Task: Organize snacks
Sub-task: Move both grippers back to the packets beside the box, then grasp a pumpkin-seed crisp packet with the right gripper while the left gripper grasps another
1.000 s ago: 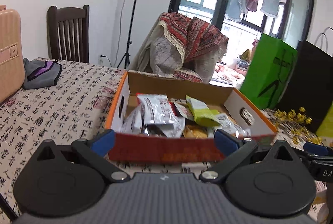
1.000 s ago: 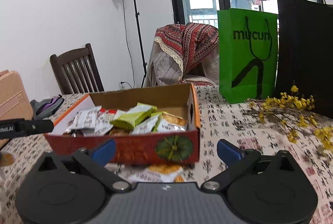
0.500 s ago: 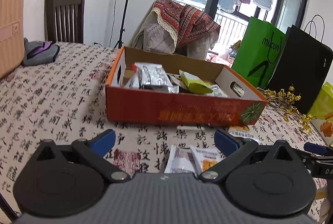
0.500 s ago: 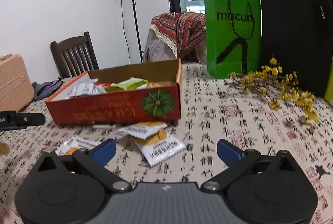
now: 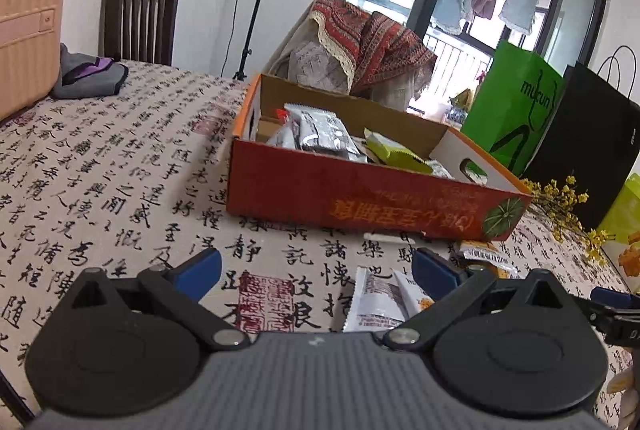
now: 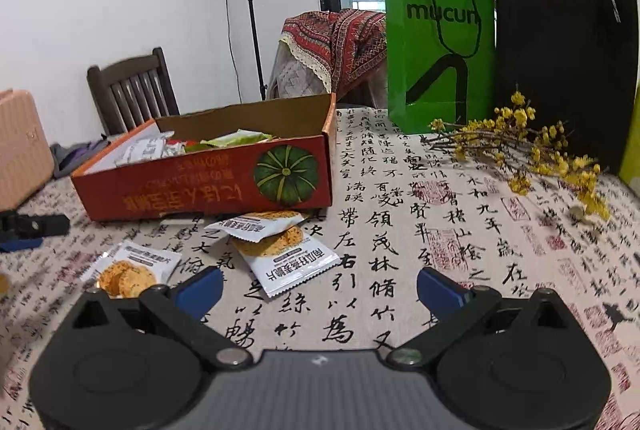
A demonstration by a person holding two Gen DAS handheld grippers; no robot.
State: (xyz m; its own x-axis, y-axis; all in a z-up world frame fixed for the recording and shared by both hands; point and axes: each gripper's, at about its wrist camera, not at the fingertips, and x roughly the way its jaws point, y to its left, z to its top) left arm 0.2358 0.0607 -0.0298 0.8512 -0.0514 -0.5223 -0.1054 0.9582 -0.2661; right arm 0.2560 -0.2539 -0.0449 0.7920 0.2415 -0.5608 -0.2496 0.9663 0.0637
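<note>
An orange cardboard box (image 5: pixel 360 196) (image 6: pixel 192 186) with a pumpkin print stands on the table, holding several snack packets (image 5: pixel 320 132). Loose white cracker packets lie in front of it: two overlapping ones (image 6: pixel 280 250), one further left (image 6: pixel 132 268), and in the left wrist view a pair (image 5: pixel 380 300) close to the fingers. My left gripper (image 5: pixel 316 270) is open above the table, short of the box, with nothing between its fingers. My right gripper (image 6: pixel 318 288) is open too, hovering just behind the overlapping packets. The left gripper's tip (image 6: pixel 32 226) shows at the left edge.
A green paper bag (image 6: pixel 438 50) and a black bag (image 6: pixel 564 58) stand at the back right, with a yellow flower sprig (image 6: pixel 532 150) lying before them. A pink suitcase (image 5: pixel 24 18) and a grey pouch (image 5: pixel 88 78) sit at the left. A wooden chair (image 5: pixel 136 18) stands behind.
Both grippers have pulled back from the box, which was right at the fingers a second ago. The loose packets in front of it have come into view. Both stay open.
</note>
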